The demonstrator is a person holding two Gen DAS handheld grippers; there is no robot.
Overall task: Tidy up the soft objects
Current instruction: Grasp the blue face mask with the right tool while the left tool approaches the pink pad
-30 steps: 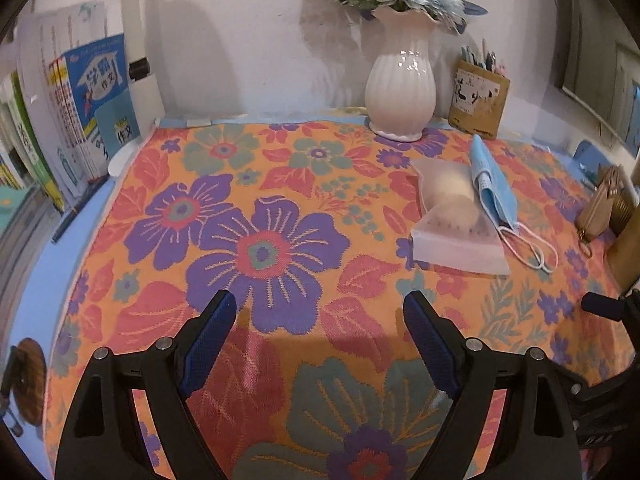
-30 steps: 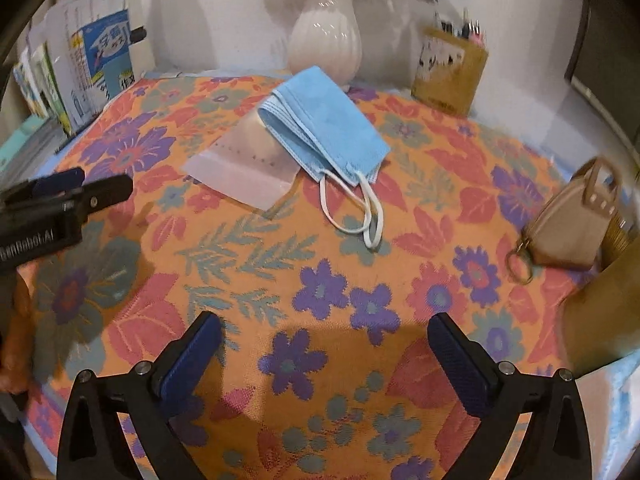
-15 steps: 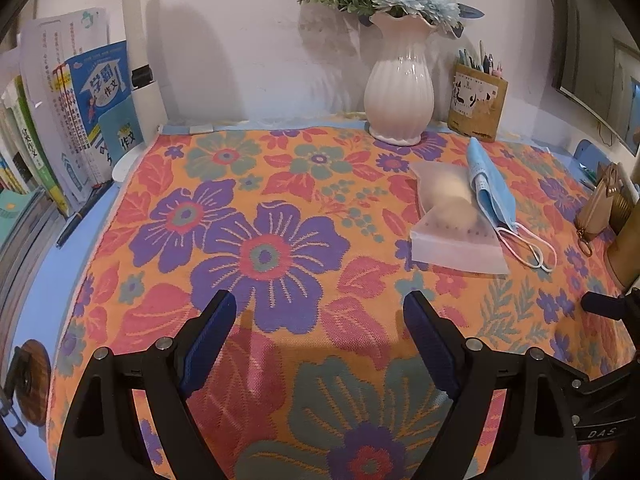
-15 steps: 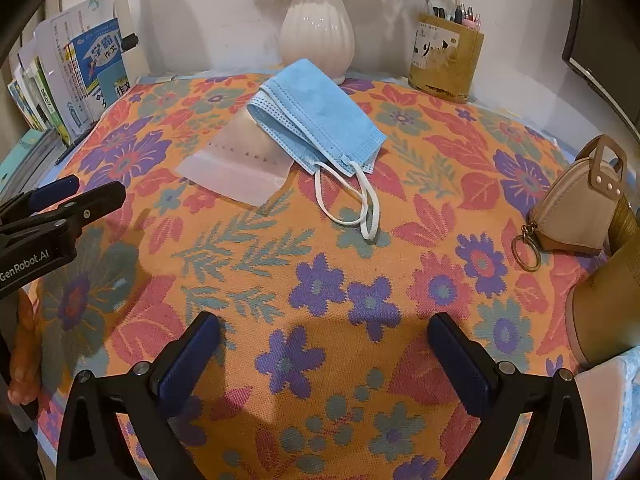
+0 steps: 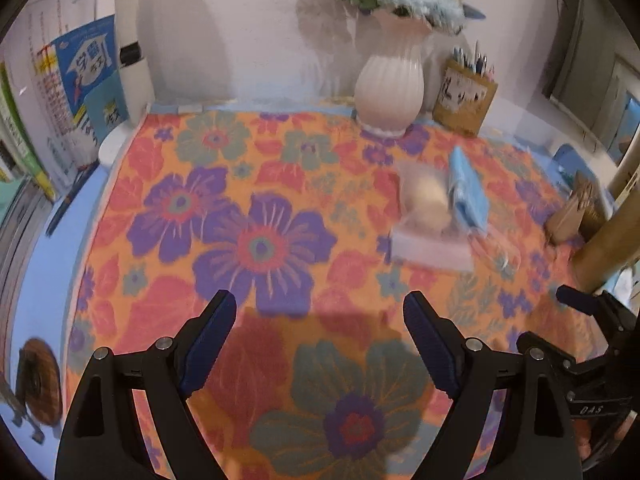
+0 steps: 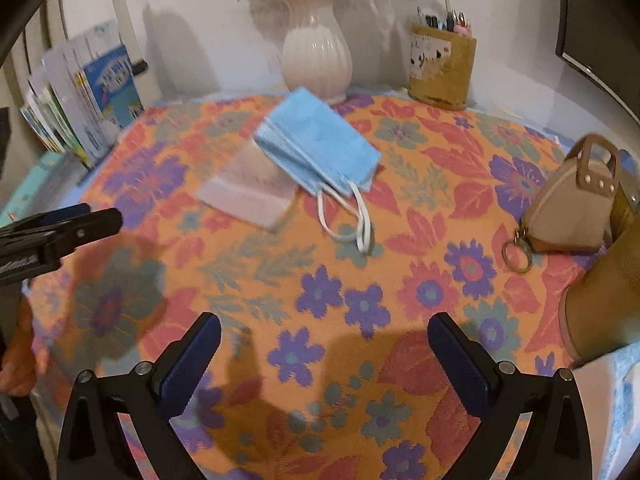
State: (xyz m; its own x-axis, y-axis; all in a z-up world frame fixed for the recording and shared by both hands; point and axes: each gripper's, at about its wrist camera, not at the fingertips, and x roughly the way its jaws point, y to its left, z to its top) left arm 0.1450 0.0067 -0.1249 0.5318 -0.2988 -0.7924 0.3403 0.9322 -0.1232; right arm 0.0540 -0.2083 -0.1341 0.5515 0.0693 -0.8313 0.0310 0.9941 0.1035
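A bench point(image 6: 448, 208) covered with an orange flowered cloth carries the soft things, well ahead of both tools. A blue face mask point(image 6: 320, 146), folded into a long rectangle, lies partly on top of a frosted plastic pouch point(image 6: 248, 192). In the right wrist view the mask's long axis runs diagonally, from its far upper-left corner near the vase down toward the lower right, and its white ear loops point(image 6: 352, 220) trail off the near end onto the cloth, toward the camera. The pouch sticks out from under the mask on the left, its flat sealed edge nearest the viewer. In the left wrist view the same pair sits to the right of centre: the mask point(image 5: 466, 192) looks narrow, lying along the pouch's point(image 5: 428, 236) right side, its length running away from the camera, and something pale and rounded shows through the pouch; this part is blurred.

The left hand-held gripper point(image 5: 320, 336) hovers over the cloth with its blue-padded jaws spread wide and nothing between them. The right hand-held gripper point(image 6: 324, 356) is likewise spread and empty above the near flowers.

A white ribbed vase point(image 6: 316, 56) with flowers stands at the wall, a pen holder point(image 6: 442, 66) to its right, books point(image 6: 84, 100) at the left, and a small tan purse point(image 6: 568, 208) at the right edge
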